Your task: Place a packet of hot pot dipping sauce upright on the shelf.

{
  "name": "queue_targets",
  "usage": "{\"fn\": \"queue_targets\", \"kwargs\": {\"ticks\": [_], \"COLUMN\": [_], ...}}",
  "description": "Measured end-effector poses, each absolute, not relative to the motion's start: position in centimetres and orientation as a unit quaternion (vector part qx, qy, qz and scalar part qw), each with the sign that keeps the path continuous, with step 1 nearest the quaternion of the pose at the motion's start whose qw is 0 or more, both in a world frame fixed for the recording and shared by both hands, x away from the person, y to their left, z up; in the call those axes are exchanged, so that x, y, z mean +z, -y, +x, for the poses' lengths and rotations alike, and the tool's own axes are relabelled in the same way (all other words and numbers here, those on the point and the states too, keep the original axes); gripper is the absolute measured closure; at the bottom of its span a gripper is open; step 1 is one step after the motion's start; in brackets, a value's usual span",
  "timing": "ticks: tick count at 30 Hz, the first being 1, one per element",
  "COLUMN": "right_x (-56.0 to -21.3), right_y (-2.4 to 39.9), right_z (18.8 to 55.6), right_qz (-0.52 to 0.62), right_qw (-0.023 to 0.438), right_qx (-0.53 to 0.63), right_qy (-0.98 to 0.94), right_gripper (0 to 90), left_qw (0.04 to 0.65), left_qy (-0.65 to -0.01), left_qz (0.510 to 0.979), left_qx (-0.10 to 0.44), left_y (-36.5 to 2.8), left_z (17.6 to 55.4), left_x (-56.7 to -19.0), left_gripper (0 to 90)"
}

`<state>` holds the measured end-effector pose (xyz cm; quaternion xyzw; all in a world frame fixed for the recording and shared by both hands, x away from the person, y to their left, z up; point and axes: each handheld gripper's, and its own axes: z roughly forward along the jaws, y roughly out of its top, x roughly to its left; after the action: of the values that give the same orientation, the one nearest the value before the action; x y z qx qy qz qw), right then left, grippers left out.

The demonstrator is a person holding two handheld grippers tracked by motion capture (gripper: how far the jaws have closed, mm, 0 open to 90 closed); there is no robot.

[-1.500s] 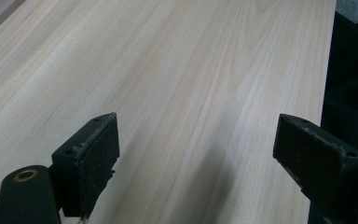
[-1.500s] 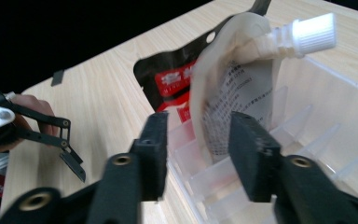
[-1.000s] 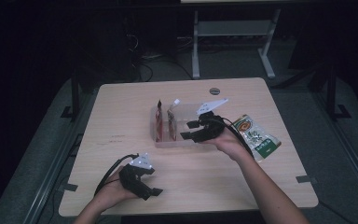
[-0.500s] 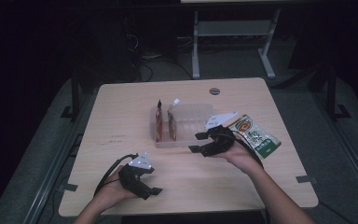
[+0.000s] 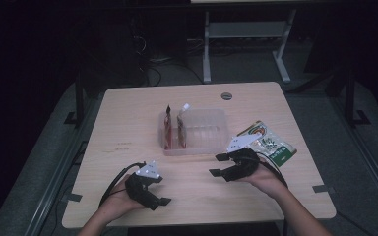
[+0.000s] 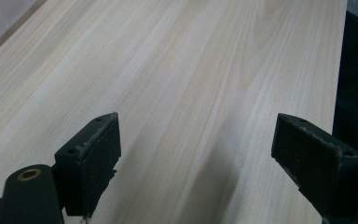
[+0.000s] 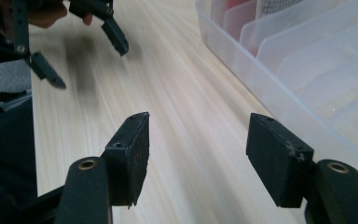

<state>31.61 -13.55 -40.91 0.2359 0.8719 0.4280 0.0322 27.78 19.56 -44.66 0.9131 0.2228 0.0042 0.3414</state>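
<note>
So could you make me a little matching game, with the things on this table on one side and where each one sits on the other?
Things:
1. clear bin
2. green packet
3. left claw
4. red pouches

Places:
A. near the table's front edge, open and empty
B. middle of the table
C. standing in the bin's left end
D. flat on the table, right of the bin

Pairs: 1-B, 2-D, 3-A, 4-C

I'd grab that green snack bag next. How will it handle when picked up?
The green snack bag lies flat on the table, so it is probably light and floppy. Its glossy printed film may slip and crinkle between the tongs.
</note>
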Motion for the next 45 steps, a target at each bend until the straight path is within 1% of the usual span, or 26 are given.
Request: {"fn": "queue_targets", "kwargs": {"ticks": [6, 11, 18, 20, 26, 27, 28, 29, 30, 32, 33, 35, 40, 45], "right_x": [-41.1, -41.6, -42.4, -42.4, -42.9, -42.9, -42.8, -42.8, -42.8, -42.8, -42.8, -42.9, -43.7, -44.8], "right_y": [15.4, 17.7, 21.2, 21.5, 23.8, 24.2, 24.7, 25.6, 25.6, 26.4, 27.1, 27.9, 29.5, 30.7], "right_z": [30.4, 30.5, 32.6, 32.8, 35.2, 35.6, 36.0, 36.9, 36.9, 37.7, 38.5, 39.4, 41.4, 43.4], "right_qz": [0.246, 0.268, 0.32, 0.324, 0.371, 0.376, 0.386, 0.408, 0.408, 0.421, 0.442, 0.449, 0.478, 0.507], "right_qw": [0.037, 0.051, 0.082, 0.084, 0.108, 0.116, 0.124, 0.13, 0.13, 0.142, 0.149, 0.161, 0.187, 0.199], "right_qx": [0.427, 0.416, 0.405, 0.403, 0.394, 0.39, 0.391, 0.391, 0.391, 0.389, 0.379, 0.373, 0.352, 0.341], "right_qy": [-0.869, -0.867, -0.853, -0.852, -0.834, -0.832, -0.827, -0.815, -0.815, -0.807, -0.799, -0.796, -0.783, -0.766], "right_gripper": [38.8, 38.7, 39.3, 39.4, 43.4, 45.8, 50.1, 60.4, 60.4, 73.6, 83.3, 89.8, 90.0, 90.0], "left_qw": [0.345, 0.346, 0.344, 0.343, 0.338, 0.338, 0.338, 0.338, 0.338, 0.337, 0.337, 0.337, 0.337, 0.338], "left_qy": [-0.225, -0.226, -0.221, -0.223, -0.221, -0.221, -0.221, -0.221, -0.222, -0.224, -0.225, -0.225, -0.227, -0.232], "left_qz": [0.911, 0.91, 0.912, 0.913, 0.915, 0.915, 0.915, 0.915, 0.915, 0.914, 0.914, 0.914, 0.914, 0.912], "left_qx": [0.008, 0.008, 0.008, 0.007, 0.006, 0.006, 0.006, 0.006, 0.006, 0.005, 0.005, 0.005, 0.005, 0.006], "left_y": [-19.6, -19.5, -19.4, -19.4, -19.3, -19.3, -19.3, -19.3, -19.3, -19.3, -19.3, -19.3, -19.3, -19.5], "left_z": [27.7, 27.7, 27.8, 27.8, 27.7, 27.7, 27.7, 27.7, 27.8, 27.8, 27.8, 27.8, 27.9, 27.9], "left_x": [-44.7, -44.6, -44.7, -44.7, -44.7, -44.7, -44.7, -44.7, -44.7, -44.9, -44.9, -44.9, -45.0, -45.0], "left_gripper": [15.5, 15.5, 15.5, 15.5, 15.5, 15.5, 15.5, 15.5, 15.5, 15.5, 15.5, 15.5, 15.5, 15.5]}}
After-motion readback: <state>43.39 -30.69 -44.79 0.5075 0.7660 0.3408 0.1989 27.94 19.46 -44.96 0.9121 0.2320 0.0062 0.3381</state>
